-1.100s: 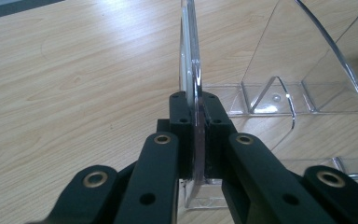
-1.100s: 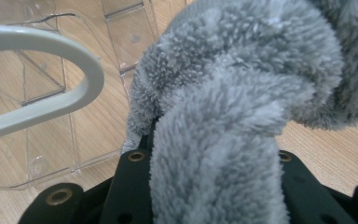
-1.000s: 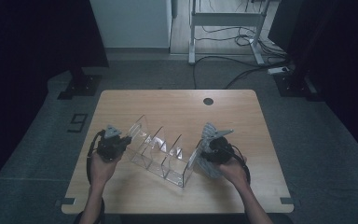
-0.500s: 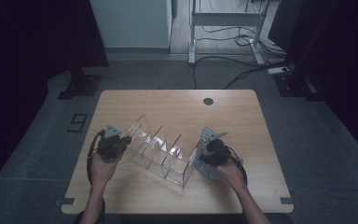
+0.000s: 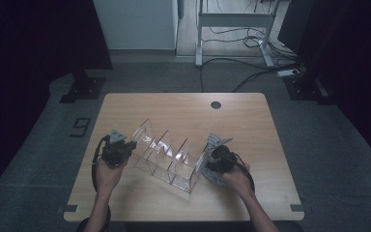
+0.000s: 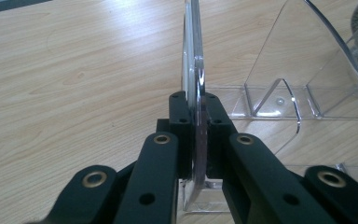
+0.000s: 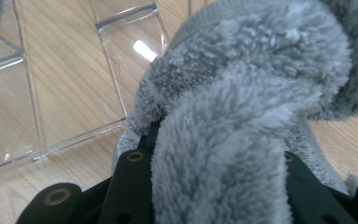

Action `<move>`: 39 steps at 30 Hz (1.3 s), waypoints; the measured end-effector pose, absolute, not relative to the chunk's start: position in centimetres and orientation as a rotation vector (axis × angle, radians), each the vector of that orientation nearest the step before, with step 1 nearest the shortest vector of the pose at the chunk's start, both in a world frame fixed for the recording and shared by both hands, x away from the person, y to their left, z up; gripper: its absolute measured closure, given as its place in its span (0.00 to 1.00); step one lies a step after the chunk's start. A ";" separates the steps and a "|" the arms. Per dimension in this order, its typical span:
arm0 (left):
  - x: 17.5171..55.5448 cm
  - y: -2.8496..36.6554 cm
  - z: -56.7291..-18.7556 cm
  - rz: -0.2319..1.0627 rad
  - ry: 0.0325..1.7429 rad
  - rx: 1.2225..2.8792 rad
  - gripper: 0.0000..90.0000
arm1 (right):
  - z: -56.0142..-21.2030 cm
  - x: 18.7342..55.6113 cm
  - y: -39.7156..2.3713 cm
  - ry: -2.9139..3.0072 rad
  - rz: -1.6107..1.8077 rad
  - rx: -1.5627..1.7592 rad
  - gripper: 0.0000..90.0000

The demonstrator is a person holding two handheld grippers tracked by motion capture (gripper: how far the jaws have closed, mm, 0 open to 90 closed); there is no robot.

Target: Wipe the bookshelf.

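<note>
My left gripper [image 6: 196, 135] is clamped tight on the end wall of the clear acrylic organizer [image 5: 166, 157], its black jaws pinching the thin pane edge-on. The organizer (see-through, with slanted dividers making several open slots) stands on the wooden table [image 5: 251, 116], lying diagonally between my 2 hands. My right gripper [image 5: 211, 163] has its jaws closed on a fluffy grey cloth [image 7: 242, 93], which bunches thickly over them and sits just beside the organizer's other end, near its bottom edge.
</note>
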State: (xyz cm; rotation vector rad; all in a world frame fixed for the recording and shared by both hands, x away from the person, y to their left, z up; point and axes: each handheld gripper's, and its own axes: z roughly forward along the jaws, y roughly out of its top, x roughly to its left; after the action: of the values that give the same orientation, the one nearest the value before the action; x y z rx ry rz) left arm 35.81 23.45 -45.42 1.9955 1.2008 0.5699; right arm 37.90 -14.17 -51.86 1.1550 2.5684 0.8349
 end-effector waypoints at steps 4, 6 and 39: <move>35.8 23.4 -45.4 0.573 1.206 1.989 0.95 | -51.7 37.5 -13.9 2.576 0.828 1.139 0.73; 35.8 23.4 -45.4 0.575 1.206 1.993 0.95 | -51.6 37.4 -13.8 2.577 0.827 1.133 0.73; 35.7 23.4 -45.4 0.598 1.216 1.999 0.95 | -51.0 32.0 -11.1 2.755 0.904 0.972 0.72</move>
State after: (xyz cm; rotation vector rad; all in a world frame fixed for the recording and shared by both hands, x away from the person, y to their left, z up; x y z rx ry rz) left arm 35.74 23.37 -45.41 1.9992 1.2157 0.5985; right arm 31.98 -11.09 -51.00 0.9722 2.7546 0.9037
